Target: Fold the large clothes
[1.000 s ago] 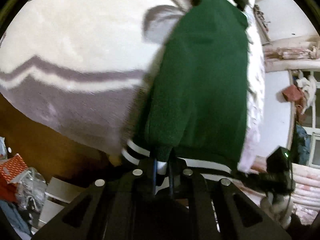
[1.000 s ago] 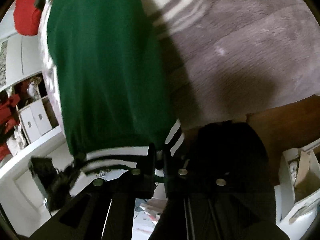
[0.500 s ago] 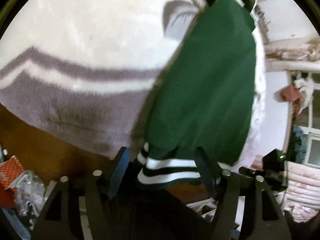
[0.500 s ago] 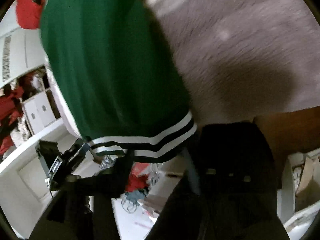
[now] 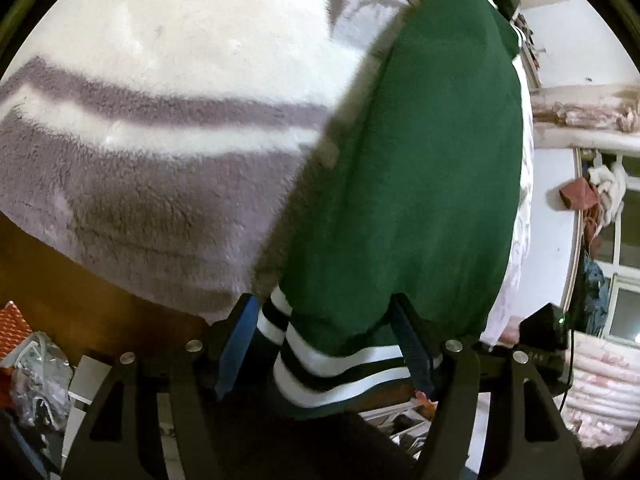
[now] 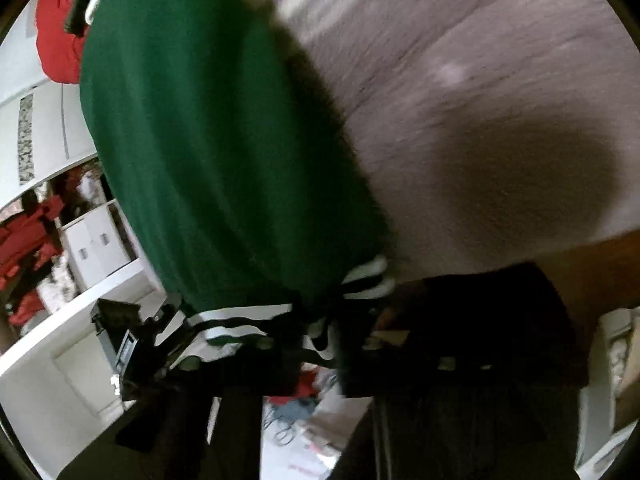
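A dark green garment with a white and black striped hem lies on a fleecy white and mauve blanket. My left gripper is open, and its blue-padded fingers stand on either side of the striped hem without pinching it. In the right wrist view the same green garment fills the left half, and its striped hem bunches at my right gripper. That view is dark and blurred, and the jaws look close together on the hem.
The blanket ends at a brown wooden edge. Below it are boxes and plastic clutter. A window and hung clothes are at the right. White shelves with red items are at the left in the right wrist view.
My left gripper was shut on the striped hem a second ago and has opened. My right gripper opened half a second ago and now looks drawn in on the hem again.
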Motion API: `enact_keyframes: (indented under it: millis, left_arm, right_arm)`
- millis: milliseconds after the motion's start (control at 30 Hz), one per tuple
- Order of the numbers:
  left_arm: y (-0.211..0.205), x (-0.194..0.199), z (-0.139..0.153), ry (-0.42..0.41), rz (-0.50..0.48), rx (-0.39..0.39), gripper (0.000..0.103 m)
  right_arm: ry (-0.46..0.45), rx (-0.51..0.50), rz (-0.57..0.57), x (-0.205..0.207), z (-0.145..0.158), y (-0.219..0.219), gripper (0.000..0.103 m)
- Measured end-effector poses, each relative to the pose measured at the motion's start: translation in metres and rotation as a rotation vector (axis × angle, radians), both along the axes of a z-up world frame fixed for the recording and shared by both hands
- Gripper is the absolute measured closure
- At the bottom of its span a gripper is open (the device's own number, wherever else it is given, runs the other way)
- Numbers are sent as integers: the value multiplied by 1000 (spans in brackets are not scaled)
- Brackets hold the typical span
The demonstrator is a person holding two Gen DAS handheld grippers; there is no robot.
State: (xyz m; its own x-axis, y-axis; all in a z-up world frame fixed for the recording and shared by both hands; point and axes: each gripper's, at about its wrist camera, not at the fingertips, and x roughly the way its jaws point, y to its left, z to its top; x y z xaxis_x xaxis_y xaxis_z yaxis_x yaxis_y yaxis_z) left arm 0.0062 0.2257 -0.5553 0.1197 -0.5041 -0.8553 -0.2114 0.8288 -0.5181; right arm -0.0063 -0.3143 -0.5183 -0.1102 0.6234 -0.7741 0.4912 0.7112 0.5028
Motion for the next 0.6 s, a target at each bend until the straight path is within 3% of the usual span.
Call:
enact_keyframes:
  millis: [67, 167, 200, 233, 300, 367, 467, 600]
  left_arm:
    - [1, -2, 2, -8, -9, 0, 37]
    - [5, 3, -1, -3, 1, 4, 37]
    - [7, 4, 0, -6, 7, -1, 37]
    - [8, 5, 1, -17, 10, -8, 37]
    - [13, 7, 2, -39, 3, -26, 37]
    - [16, 12, -3, -57, -11, -48, 37]
    - [7, 23, -24, -62, -21, -114, 37]
    - [-12, 34, -34, -114, -71, -133, 23]
  right_arm:
    - [1, -43, 7, 5, 5, -4, 96]
    - [24, 8, 95, 15, 5, 5, 91]
    - [26, 4, 138, 19, 8, 9, 77]
    - [25, -7, 179, 23, 11, 13, 56]
    - [-23, -12, 211, 26, 24, 10, 39]
    - [-69, 1, 204, 28, 25, 3, 36]
    - [-70, 61, 192, 31, -3, -2, 34]
    - [-56, 284, 75, 29, -59, 9, 26]
